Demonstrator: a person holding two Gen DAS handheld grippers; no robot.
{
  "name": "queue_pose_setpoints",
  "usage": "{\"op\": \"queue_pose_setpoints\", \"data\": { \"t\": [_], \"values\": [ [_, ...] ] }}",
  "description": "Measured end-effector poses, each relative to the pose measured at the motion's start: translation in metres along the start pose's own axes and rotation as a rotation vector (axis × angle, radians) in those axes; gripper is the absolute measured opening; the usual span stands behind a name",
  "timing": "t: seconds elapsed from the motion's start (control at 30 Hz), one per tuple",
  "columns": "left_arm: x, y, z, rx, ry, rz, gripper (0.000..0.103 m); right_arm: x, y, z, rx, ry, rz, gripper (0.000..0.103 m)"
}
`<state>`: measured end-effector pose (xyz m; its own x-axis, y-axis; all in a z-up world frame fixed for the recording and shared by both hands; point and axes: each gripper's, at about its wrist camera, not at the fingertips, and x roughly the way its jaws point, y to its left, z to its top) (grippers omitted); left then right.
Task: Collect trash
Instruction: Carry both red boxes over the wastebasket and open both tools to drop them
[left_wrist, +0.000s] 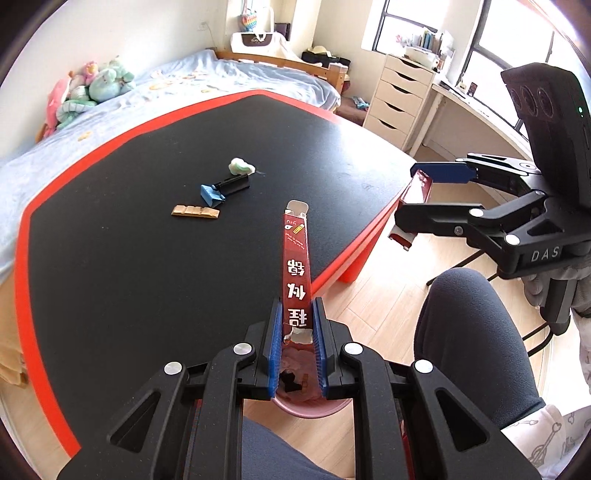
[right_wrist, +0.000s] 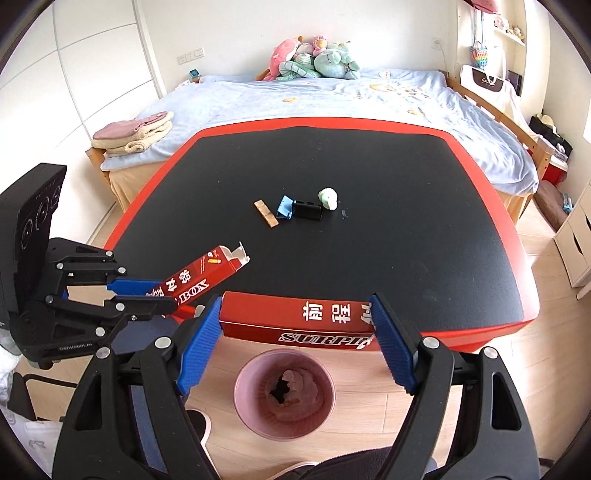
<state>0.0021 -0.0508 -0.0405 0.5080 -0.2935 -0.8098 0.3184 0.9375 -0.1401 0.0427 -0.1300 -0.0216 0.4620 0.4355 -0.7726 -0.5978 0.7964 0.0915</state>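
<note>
A bedroom is shown. The middle of both views is filled by a black tabletop (right_wrist: 369, 177) edged in red. Behind it, a wooden-framed bed (right_wrist: 332, 99) with a pale blue cover is seen, with plush toys (right_wrist: 314, 55) piled at the upper centre against a white wall (right_wrist: 229, 33). Folded towels (right_wrist: 136, 131) are laid at the left corner of the bed. A white drawer unit (left_wrist: 400, 98) and bright windows (left_wrist: 410, 22) are seen at the upper right of the left view. The floor (right_wrist: 480, 373) is of light wood planks.
</note>
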Motion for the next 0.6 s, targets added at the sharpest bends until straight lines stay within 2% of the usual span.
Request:
{"op": "queue_pose_setpoints", "data": {
  "t": [0.33, 0.6],
  "values": [
    [-0.003, -0.023, -0.014, 0.039, 0.015, -0.016, 0.015, -0.017, 0.015, -0.05, -0.014, 0.034, 0.021, 0.078],
    [0.0, -0.029, -0.02, 0.056, 0.033, -0.023, 0.015, -0.017, 0.022, -0.063, -0.019, 0.047, 0.043, 0.078]
  ]
}}
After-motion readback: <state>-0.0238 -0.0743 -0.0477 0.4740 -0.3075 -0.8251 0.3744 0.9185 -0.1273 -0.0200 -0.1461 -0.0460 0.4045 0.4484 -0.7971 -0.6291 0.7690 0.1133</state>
